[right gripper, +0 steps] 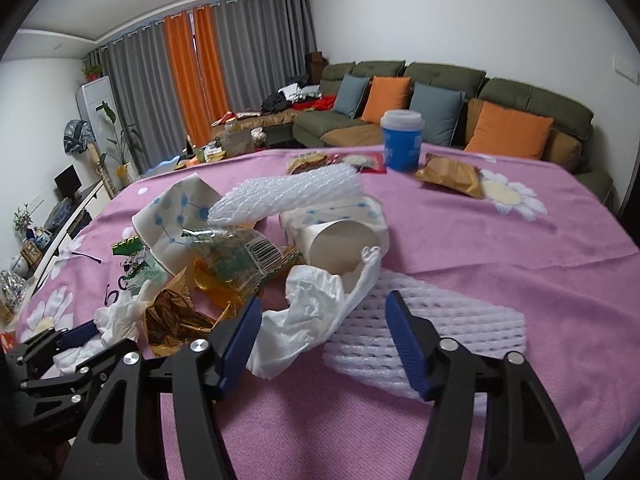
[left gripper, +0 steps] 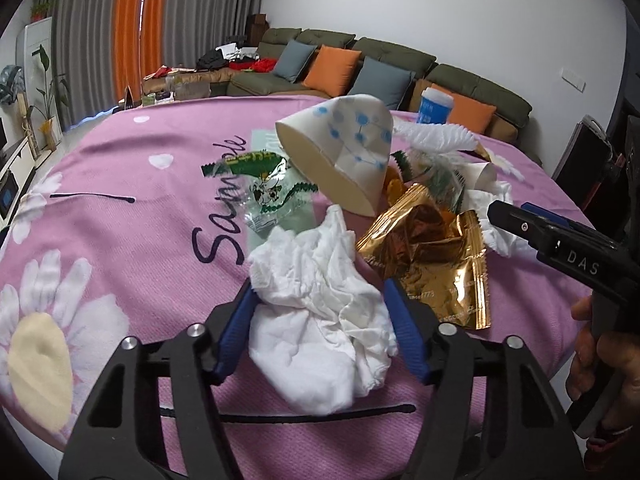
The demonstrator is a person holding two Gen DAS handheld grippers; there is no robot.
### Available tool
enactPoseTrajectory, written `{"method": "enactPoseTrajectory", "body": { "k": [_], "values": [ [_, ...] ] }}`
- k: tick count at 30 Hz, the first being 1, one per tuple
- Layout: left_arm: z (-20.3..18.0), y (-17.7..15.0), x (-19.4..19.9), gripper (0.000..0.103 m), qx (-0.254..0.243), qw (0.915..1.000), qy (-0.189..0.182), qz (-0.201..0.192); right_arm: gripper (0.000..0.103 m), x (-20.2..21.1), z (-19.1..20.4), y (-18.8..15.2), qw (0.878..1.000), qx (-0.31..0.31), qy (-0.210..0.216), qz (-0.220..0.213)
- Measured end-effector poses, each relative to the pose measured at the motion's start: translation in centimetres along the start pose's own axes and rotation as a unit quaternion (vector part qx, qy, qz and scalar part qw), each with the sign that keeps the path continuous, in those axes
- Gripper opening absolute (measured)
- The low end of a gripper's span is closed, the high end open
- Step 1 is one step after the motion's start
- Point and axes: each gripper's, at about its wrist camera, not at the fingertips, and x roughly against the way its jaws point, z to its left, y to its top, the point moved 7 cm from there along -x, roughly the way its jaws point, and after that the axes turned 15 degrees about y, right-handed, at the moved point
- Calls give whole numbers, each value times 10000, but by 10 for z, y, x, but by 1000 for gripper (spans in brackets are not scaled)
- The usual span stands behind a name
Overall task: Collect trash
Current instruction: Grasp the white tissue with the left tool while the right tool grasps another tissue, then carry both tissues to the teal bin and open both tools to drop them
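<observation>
A heap of trash is spread on a pink flowered cloth (left gripper: 132, 208) covering the table. Seen from the left wrist, a clear green-printed wrapper (left gripper: 264, 184) lies at the left of the heap, with a crushed paper cup (left gripper: 344, 152) on its side just behind. A crumpled white tissue (left gripper: 320, 300) sits in front, and it is flanked by the blue pads of the left gripper (left gripper: 320, 292), whose jaws are set at a middling width with both pads touching the tissue's sides. To the right, a gold foil wrapper (left gripper: 432, 256) lies against the tissue, and the right gripper (left gripper: 508, 212) is seen at the far right, gripped by a hand (left gripper: 600, 364).

Seen from the right wrist, the same gold wrapper lies left, a white plastic bag (right gripper: 308, 312) sits between the half-parted jaws of the right gripper, touched by the left pad only, and white foam netting (right gripper: 452, 320) lies under the right pad. A blue cup (right gripper: 402, 140) stands upright well behind
</observation>
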Motion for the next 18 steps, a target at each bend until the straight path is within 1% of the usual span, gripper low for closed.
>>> {"method": "enactPoseTrajectory", "body": {
  "k": [1,2,3,4,5,6,7,8,9,10,12,14,18],
  "values": [
    [0,1,0,60,-7,10000,4,-13,49,-3,1,0,10000,-9,43,46],
    [0,1,-1,58,-13,10000,12,-20,48,-5,2,-1,9999,2,79,90],
    [1,0,-2,55,-16,10000,22,-15,45,-7,3,-1,9999,2,108,123],
    [2,0,-3,51,-40,10000,43,-10,35,-9,4,-2,9997,-28,156,172],
    [2,0,-3,44,-56,10000,63,-24,30,-11,4,-3,9995,-54,197,220],
    [1,0,-3,37,-58,10000,66,-32,22,-11,5,-4,9995,-61,208,238],
    [2,1,-3,34,-54,10000,16,-42,14,-11,7,-5,9994,-56,213,252],
    [1,0,-2,30,-68,10000,-7,-57,10,-12,7,-5,9994,-59,226,272],
    [1,0,-1,24,-82,9999,-30,-73,8,-11,8,-5,9994,-56,231,260],
    [1,1,0,20,-67,9999,-84,-96,6,-9,9,-5,9995,-52,230,228],
    [4,3,5,16,-16,9997,-148,-192,6,-3,10,-2,9996,-20,228,132],
    [10,6,15,16,82,9990,-245,-360,5,7,15,4,9999,57,157,-3],
    [29,16,40,15,334,9962,-259,-768,5,30,26,20,9989,249,-25,-386]
  ]
}}
